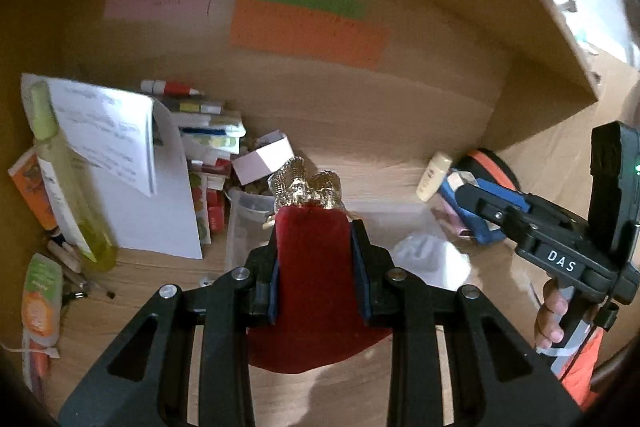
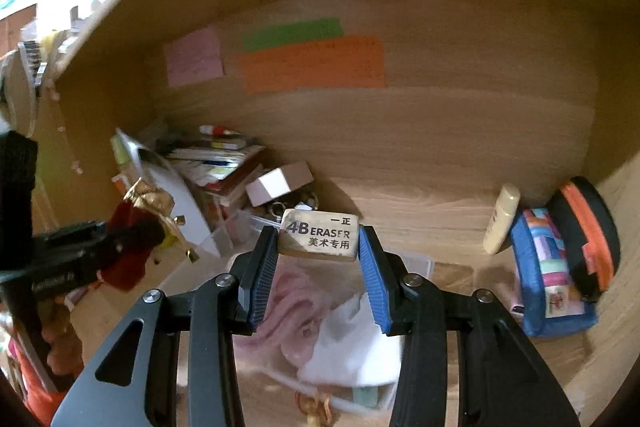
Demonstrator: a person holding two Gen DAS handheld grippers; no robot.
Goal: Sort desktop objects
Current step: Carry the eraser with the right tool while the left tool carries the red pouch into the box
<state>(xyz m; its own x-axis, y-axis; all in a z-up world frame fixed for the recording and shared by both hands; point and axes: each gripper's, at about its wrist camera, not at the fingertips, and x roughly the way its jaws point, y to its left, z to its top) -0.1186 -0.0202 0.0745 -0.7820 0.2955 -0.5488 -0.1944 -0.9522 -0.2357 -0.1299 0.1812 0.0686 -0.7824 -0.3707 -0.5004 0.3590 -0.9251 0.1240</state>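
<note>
While both grippers hold items aloft, sorting looks barely begun: the right gripper [image 2: 319, 247] pinches a 4B eraser [image 2: 319, 235] and the left gripper [image 1: 313, 251] clamps a red pouch [image 1: 314, 267] above the clear bins [image 2: 420, 263]; beyond, a stationery pile [image 1: 200, 131] crowds the desk [image 1: 400, 163].

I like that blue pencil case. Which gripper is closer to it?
Right. The right gripper, shut on the eraser, is just left of the blue pencil case. The left gripper, holding the red pouch, is farther left.
</note>
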